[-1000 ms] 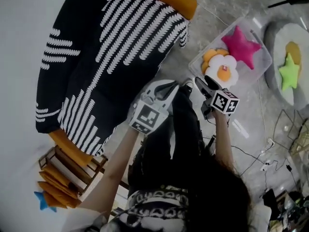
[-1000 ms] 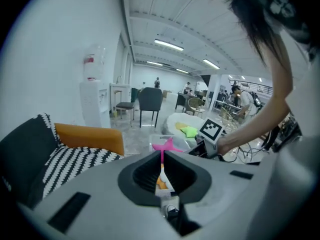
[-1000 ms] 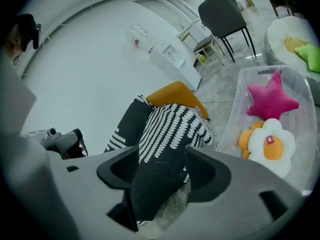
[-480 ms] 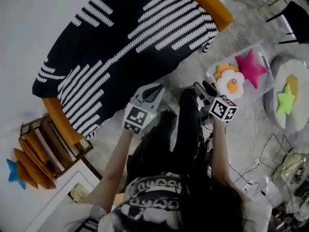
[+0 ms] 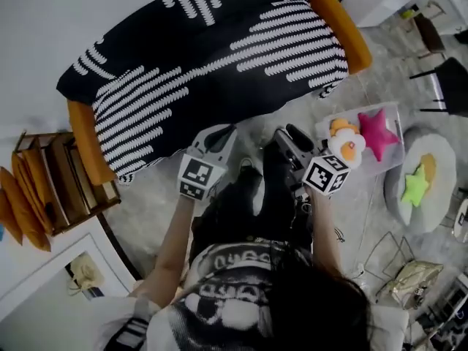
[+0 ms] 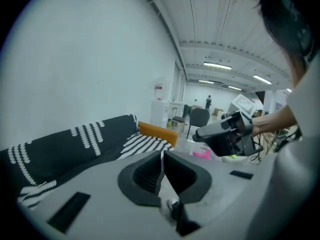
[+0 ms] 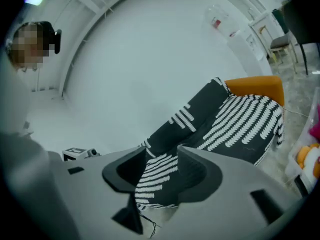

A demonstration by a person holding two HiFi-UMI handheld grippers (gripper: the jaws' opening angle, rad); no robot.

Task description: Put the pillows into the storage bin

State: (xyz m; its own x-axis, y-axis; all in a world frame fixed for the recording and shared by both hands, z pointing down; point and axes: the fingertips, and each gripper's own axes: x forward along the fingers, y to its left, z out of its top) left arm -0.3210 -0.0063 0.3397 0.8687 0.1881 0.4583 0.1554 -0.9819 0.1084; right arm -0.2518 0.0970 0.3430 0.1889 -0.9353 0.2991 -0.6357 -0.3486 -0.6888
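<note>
The clear storage bin (image 5: 360,112) stands on the floor at the right and holds a pink star pillow (image 5: 379,131), a white flower pillow (image 5: 347,148) and an orange pillow (image 5: 338,126). A green star pillow (image 5: 415,186) lies on a round grey cushion (image 5: 433,196) beyond it. My left gripper (image 5: 223,130) (image 6: 161,159) is shut and empty. My right gripper (image 5: 287,132) (image 7: 162,156) is open; its jaws have just been closing with nothing between them. Both are held side by side and point at the sofa (image 5: 219,57), left of the bin.
The sofa has a black cover with white stripes and orange arms. A wooden rack (image 5: 44,189) with orange cushions (image 5: 11,218) stands at the left, with a framed picture (image 5: 73,276) beside it. Chairs (image 5: 446,86) and cables lie around the right side.
Both grippers have risen and swung from the bin toward the sofa. In the head view the bin and the green star have slid right and the sofa now fills the top.
</note>
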